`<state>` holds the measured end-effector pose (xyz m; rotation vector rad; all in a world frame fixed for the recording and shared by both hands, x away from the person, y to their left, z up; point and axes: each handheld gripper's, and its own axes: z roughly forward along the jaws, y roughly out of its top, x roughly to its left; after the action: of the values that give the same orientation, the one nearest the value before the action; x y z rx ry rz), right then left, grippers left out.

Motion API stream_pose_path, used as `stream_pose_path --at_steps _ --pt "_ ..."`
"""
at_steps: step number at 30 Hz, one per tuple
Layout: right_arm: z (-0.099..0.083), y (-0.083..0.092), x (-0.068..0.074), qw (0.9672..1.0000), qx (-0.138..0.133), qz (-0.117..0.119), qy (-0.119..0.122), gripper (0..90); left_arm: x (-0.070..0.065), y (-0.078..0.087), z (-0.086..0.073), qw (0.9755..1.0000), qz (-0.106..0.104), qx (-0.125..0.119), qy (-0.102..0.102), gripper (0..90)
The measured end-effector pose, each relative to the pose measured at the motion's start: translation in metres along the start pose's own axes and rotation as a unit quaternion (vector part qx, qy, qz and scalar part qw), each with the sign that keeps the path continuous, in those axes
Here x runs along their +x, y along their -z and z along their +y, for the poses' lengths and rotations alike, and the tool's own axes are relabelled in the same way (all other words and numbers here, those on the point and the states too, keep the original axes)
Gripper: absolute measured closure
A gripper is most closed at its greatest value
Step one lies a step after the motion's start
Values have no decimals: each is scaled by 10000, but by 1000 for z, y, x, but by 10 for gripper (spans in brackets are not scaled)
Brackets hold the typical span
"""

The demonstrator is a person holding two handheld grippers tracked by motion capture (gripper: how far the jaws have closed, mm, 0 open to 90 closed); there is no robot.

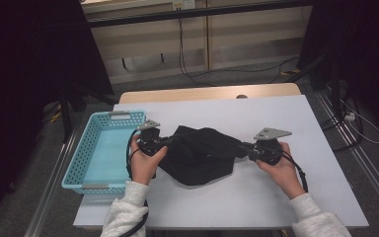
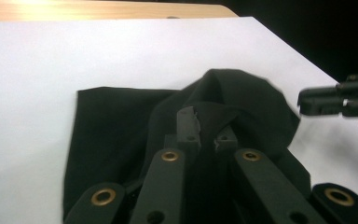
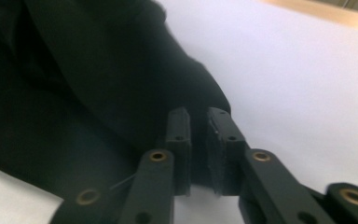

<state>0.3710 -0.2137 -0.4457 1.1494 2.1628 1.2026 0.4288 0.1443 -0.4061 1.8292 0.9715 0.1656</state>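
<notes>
Sleeves and forearms are coming in at the near edge of the high view, each hand carrying a hand-held gripper. Left hand-held gripper (image 1: 164,140) is sitting at the left end of the black cloth (image 1: 202,153), just beside the blue basket (image 1: 91,158); in the left gripper view its jaws are clenched on a fold of the fabric, which is bunching up over the pads. Right hand-held gripper (image 1: 245,147) is sitting at the cloth's right end. In the right gripper view its jaws (image 3: 199,149) are standing slightly parted, with a narrow gap between the pads and the dark fabric lying right at and past the tips; I cannot tell whether the pads are pressing on cloth.

Cloth is lying mid-bench on the white bench (image 1: 276,197), crumpled, its long axis running left to right between the two hands, so each gripper is pointing inward along it. Basket is standing empty off the left end, so the left hand is the nearer one to it. Judgement: any carry toward the basket is hinging on the left grip, with the right end trailing across the sheet.
</notes>
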Motion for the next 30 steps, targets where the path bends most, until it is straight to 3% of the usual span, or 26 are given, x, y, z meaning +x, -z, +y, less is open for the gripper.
stream_pose_path --at_steps 7,11,13,16,18,19,22,24,30 --pt "-2 -7 8 9996 201 86 178 549 10 8 -1 9997 149 -117 149 863" --pt "-8 -13 12 9982 513 165 268 517 12 8 -1 9996 169 -126 176 864" --pt "-12 -19 13 9976 619 45 307 500 12 9 -1 9995 188 -167 194 863" --pt "-14 -25 14 9970 676 80 377 561 14 12 0 9993 267 -190 188 863" --pt "-12 -26 14 9971 651 109 389 774 14 13 0 9993 263 -195 189 863" --pt "-12 -26 14 9974 604 128 364 814 14 12 -1 9993 261 -188 169 864" --pt "-10 -22 12 9976 573 129 364 830 14 11 -1 9994 256 -185 154 863" --pt "-6 -14 8 9988 414 119 226 833 13 12 -1 9994 240 -208 140 864" --pt "5 28 -12 9998 -59 -79 -189 835 8 13 3 9996 135 -239 24 863"
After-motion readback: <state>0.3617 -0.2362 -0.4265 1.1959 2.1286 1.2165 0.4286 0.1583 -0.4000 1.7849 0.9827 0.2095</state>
